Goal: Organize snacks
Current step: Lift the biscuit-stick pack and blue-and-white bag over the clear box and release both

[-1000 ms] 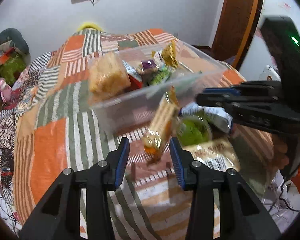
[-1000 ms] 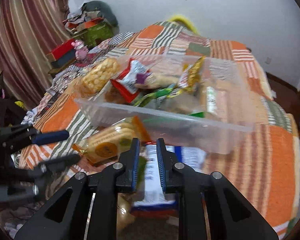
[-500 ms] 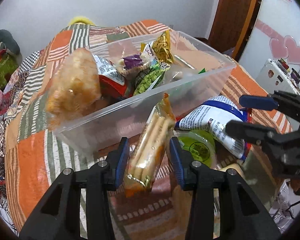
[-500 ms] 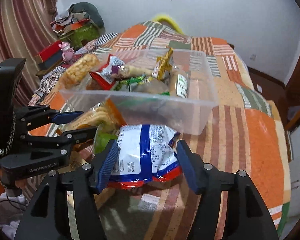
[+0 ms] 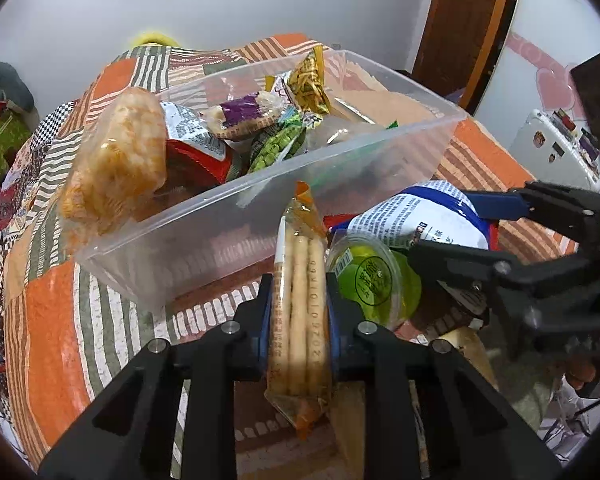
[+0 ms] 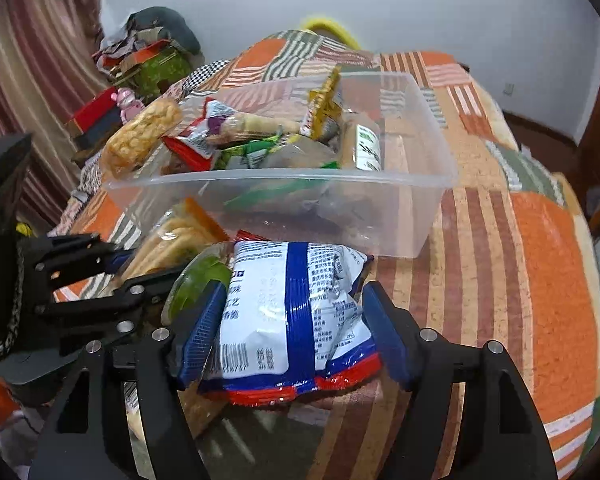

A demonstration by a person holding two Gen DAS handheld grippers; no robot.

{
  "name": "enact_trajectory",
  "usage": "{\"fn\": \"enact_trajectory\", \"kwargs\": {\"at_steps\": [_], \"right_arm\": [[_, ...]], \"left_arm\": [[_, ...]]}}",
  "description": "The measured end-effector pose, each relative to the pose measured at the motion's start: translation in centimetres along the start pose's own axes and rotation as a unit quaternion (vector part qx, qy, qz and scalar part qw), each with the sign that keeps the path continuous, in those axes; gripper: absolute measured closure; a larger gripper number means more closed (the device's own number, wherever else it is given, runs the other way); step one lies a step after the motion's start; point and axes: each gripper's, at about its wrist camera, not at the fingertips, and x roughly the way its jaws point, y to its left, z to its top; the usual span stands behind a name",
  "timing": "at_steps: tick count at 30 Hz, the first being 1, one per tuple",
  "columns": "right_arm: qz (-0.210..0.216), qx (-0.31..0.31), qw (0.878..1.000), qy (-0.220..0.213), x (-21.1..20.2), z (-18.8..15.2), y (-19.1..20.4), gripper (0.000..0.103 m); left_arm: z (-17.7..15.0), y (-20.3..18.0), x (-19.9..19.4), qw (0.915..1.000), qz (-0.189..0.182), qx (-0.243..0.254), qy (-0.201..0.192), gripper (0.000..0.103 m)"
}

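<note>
A clear plastic bin (image 5: 228, 232) holds several snack packs on the patchwork bed; it also shows in the right wrist view (image 6: 420, 216). My left gripper (image 5: 298, 316) is shut on a clear and orange pack of biscuit sticks (image 5: 298, 280), just in front of the bin's near wall. My right gripper (image 6: 296, 336) is open, its fingers on either side of a white and blue snack bag (image 6: 296, 312) that lies on the bed. A green jelly cup (image 5: 374, 280) sits between the two packs.
A large pack of puffed corn bars (image 5: 120, 160) sticks out over the bin's left end. More snack packs lie under the grippers near the bed's front edge. A wooden door (image 5: 468, 20) stands behind the bed, and boxes and clothes (image 6: 148, 60) are piled at its left.
My left gripper has moved in and shut on the biscuit stick pack. My right gripper has opened wide and moved forward around the white and blue bag.
</note>
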Motion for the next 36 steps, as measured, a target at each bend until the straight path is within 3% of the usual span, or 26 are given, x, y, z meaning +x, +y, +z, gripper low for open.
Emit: {"fn": "enact_trajectory", "kwargs": {"at_steps": [6,13,36], "right_arm": [[-0.013,0.004,1.0,0.012,0.5,-0.1,-0.5,0.036],[-0.019,-0.005,1.0,-0.003,-0.4,-0.4,0.0,0.053],[-0.027,-0.016,0.995,-0.093,-8.2,2.1,-0.6,0.054]], "left_arm": [[-0.2,-0.1,-2.0,0.9998,0.007,0.002,-0.019,0.081],[-0.3,-0.5,-3.4,0.9997,0.008,0.003,-0.025,0.081],[4.4,-0.9,-9.1,0.9932,-0.002,-0.017,-0.115,0.081]]}}
